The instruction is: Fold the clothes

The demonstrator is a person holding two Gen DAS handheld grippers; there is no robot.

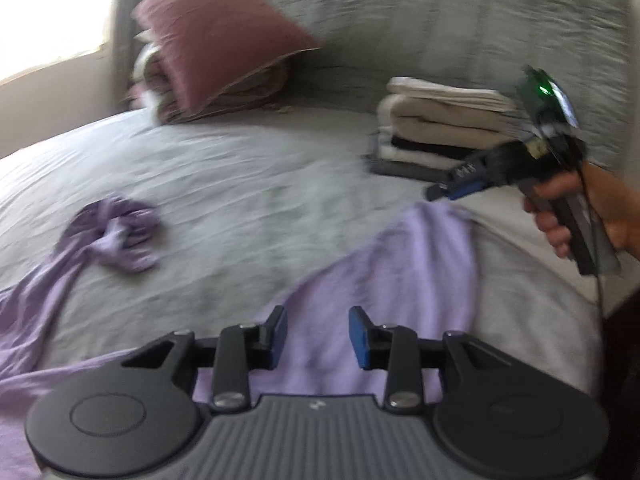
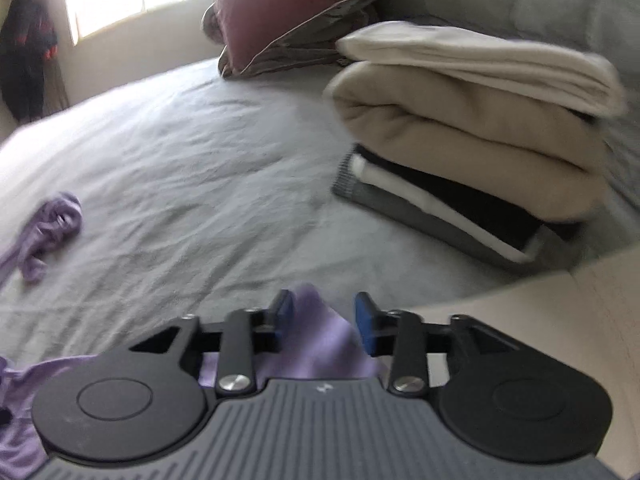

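Observation:
A lilac garment [image 1: 400, 272] lies spread on the grey bed [image 1: 240, 168], one sleeve bunched into a knot [image 1: 116, 236] at the left. My left gripper [image 1: 318, 334] hovers open over its near part, nothing pressed between the blue pads. In the left wrist view my right gripper [image 1: 436, 194], held by a hand [image 1: 560, 208], points at the garment's raised far corner. In the right wrist view that corner [image 2: 316, 340] pokes up between the fingers of the right gripper [image 2: 325, 320], whose pads stand apart from it. The bunched sleeve [image 2: 52, 220] shows at far left.
A stack of folded clothes [image 1: 436, 128] [image 2: 480, 120], cream and beige over black, white and grey, sits at the back right. Maroon pillows [image 1: 216, 40] [image 2: 288, 4] lean on the grey headboard [image 1: 440, 20]. The bed's pale edge [image 2: 540, 312] runs along the right.

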